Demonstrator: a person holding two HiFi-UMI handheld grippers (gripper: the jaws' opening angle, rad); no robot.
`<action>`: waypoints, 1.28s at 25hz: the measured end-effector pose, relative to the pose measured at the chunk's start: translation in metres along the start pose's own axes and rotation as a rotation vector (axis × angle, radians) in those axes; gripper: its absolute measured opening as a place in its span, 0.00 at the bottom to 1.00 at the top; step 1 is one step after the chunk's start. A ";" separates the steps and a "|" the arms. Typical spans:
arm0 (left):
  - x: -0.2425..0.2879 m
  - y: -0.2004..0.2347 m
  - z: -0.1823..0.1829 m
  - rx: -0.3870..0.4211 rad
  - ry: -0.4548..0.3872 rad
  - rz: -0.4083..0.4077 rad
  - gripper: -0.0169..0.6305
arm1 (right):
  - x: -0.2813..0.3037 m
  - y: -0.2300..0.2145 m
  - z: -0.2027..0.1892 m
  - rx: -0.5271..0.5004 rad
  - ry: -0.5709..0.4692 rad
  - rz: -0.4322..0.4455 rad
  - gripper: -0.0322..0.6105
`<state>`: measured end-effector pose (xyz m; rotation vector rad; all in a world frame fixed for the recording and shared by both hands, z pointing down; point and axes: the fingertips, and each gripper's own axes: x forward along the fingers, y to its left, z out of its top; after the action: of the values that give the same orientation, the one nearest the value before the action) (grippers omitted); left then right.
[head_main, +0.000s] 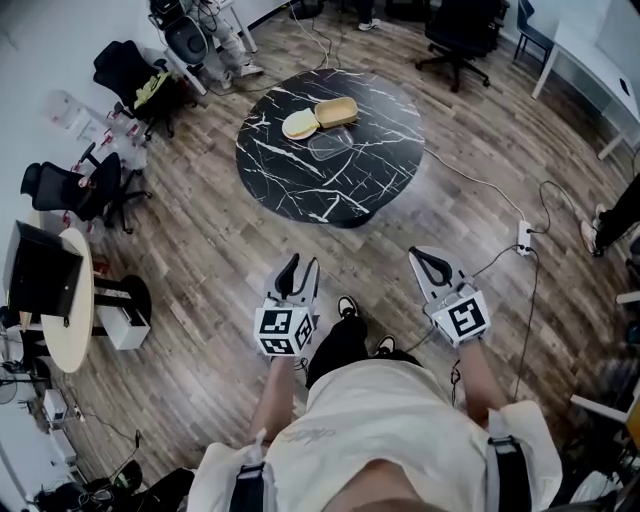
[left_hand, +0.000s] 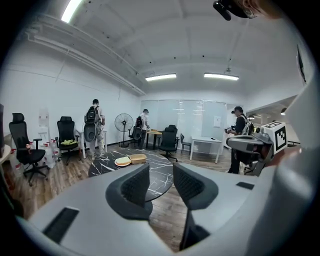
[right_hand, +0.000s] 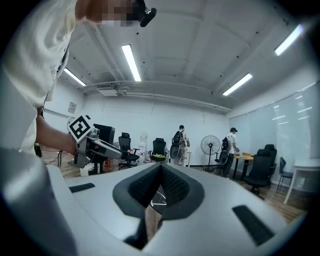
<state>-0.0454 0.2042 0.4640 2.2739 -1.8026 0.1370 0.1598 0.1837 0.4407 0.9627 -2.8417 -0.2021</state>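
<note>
Over the wooden floor (head_main: 200, 260), well apart from the black marble counter (head_main: 300, 185) with its tan box (head_main: 337, 111), your left claw (head_main: 298, 268) spread apart and empty, your right claw (head_main: 432, 258) pressed together, empty.

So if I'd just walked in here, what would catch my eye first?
The round black table veined with white stands out on the wooden floor, with a tan box and a pale round plate side by side near its far edge. Short of it, the left gripper holds its jaws apart and empty, while the right gripper has them together.
</note>
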 end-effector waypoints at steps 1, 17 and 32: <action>0.008 0.007 0.001 -0.003 -0.002 0.002 0.27 | 0.008 -0.003 0.000 0.002 0.000 0.000 0.06; 0.127 0.112 0.066 0.002 -0.084 -0.082 0.27 | 0.144 -0.058 0.019 0.009 0.019 -0.063 0.06; 0.195 0.151 0.053 -0.056 -0.027 -0.072 0.27 | 0.201 -0.084 -0.008 0.055 0.100 -0.021 0.06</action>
<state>-0.1493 -0.0250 0.4742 2.3088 -1.7127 0.0433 0.0524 -0.0058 0.4517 0.9848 -2.7602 -0.0762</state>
